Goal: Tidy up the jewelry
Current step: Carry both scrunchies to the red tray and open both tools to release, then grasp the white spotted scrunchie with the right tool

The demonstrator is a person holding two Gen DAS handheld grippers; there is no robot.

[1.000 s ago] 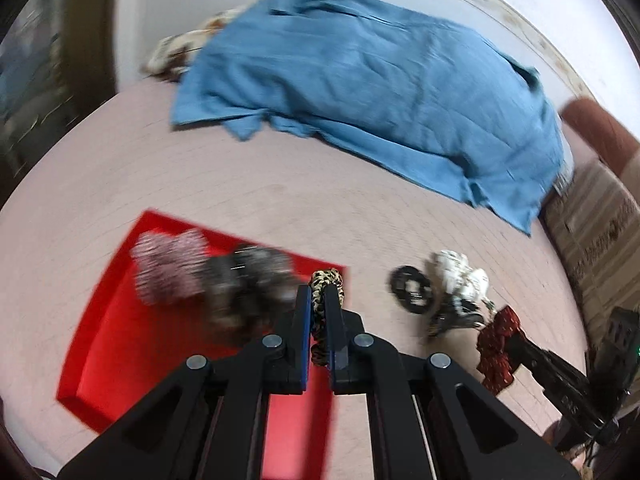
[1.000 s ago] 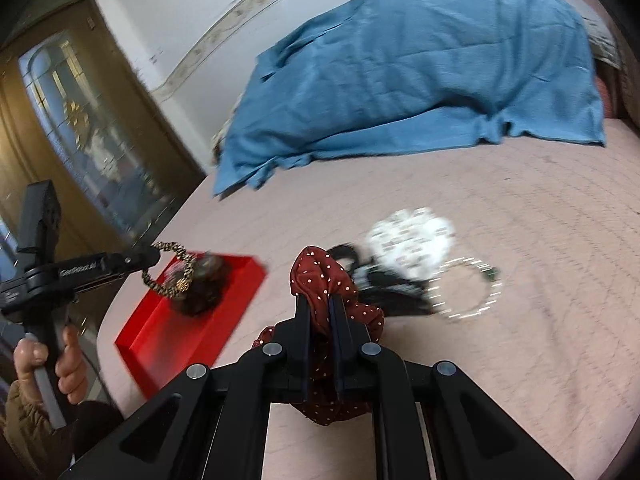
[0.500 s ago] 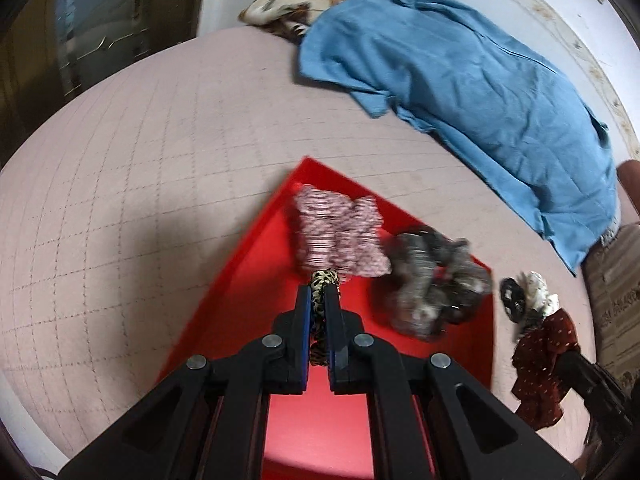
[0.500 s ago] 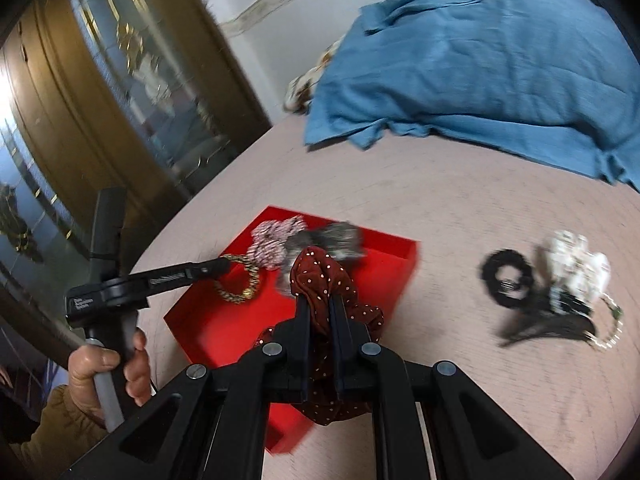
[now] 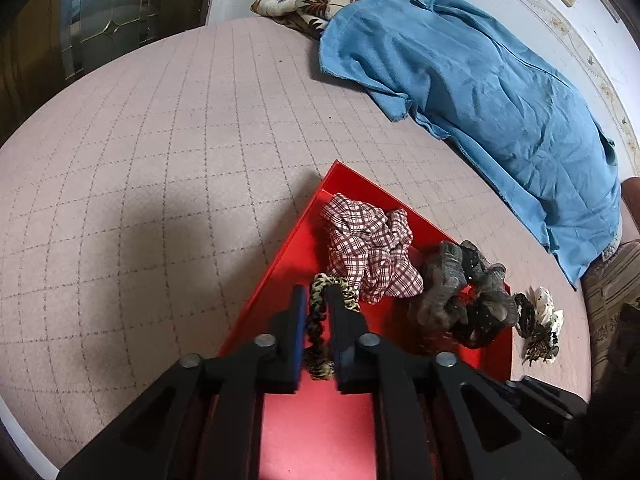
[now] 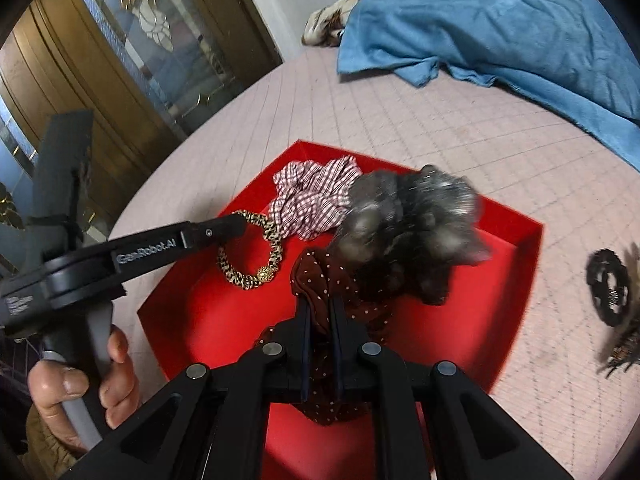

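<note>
Over the shallow red tray [image 5: 280,264] on a pink quilted bedspread [image 5: 160,140] stitched in squares, the left claw [image 5: 318,300] has just been easing its jaws apart, and the leopard-print hair tie [image 5: 316,320], a thin corded loop with a small gold bead, still hangs between the pads, which now stand slightly off it. The right wrist view shows the loop whole, dangling from that claw's tip [image 6: 240,222] at 10 o'clock of the tray's middle and reaching the tray floor. The right claw [image 6: 320,312] is clamped on a dark red polka-dot scrunchie [image 6: 320,280] of soft gathered cloth, held above the near part of the tray. In the tray lie a crumpled red-and-white checked scrunchie [image 5: 368,248] at 12 o'clock of the left claw and a fuzzy grey scrunchie [image 5: 460,292] at 2 o'clock (blurred in the right view). Only the right view shows the person's left hand [image 6: 80,384] round the grey handle; only the left view shows sharply the small heap outside the tray, a white dotted scrunchie [image 5: 544,304] among darker pieces. A blue cloth [image 5: 480,80] lies rumpled at the far side.
</note>
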